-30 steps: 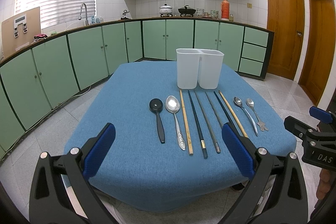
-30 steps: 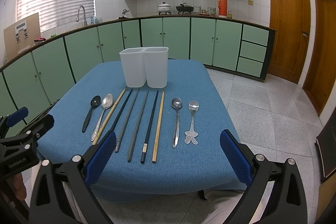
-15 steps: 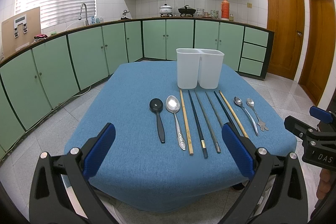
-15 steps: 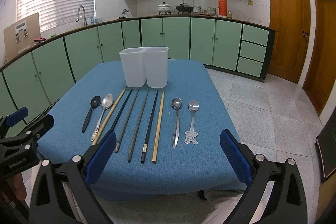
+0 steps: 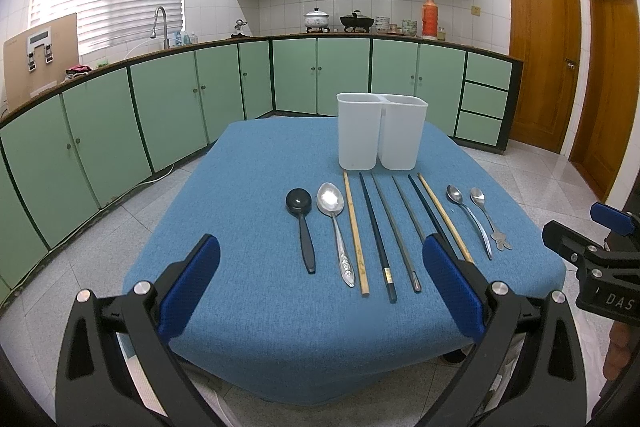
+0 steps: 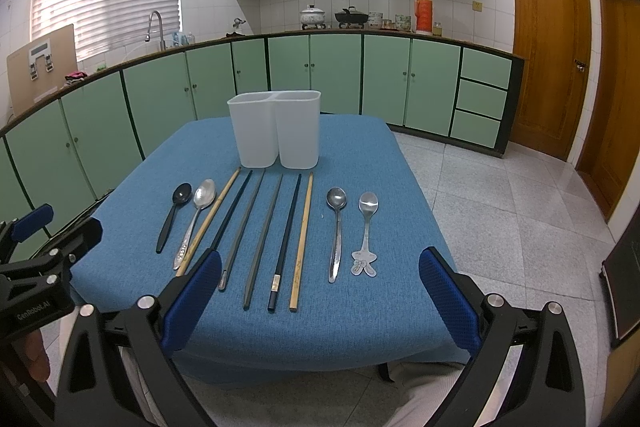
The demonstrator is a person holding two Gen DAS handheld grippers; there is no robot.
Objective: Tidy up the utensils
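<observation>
A white two-compartment holder [image 5: 382, 135] [image 6: 276, 133] stands upright at the far side of the blue-clothed table [image 5: 248, 187] [image 6: 384, 307]. In front of it lie a black spoon [image 5: 302, 223] [image 6: 173, 217], a large metal spoon [image 5: 335, 227] [image 6: 196, 219], several chopsticks [image 5: 384, 239] [image 6: 264, 235], wooden and dark, and two small metal spoons [image 5: 476, 219] [image 6: 352, 231]. My left gripper [image 5: 320, 283] is open and empty above the near table edge. My right gripper [image 6: 320, 291] is open and empty above the near edge too.
Green kitchen cabinets [image 5: 180, 99] curve around the back and left. Wooden doors [image 5: 540, 67] stand at the right. The tiled floor [image 6: 500, 195] surrounds the table.
</observation>
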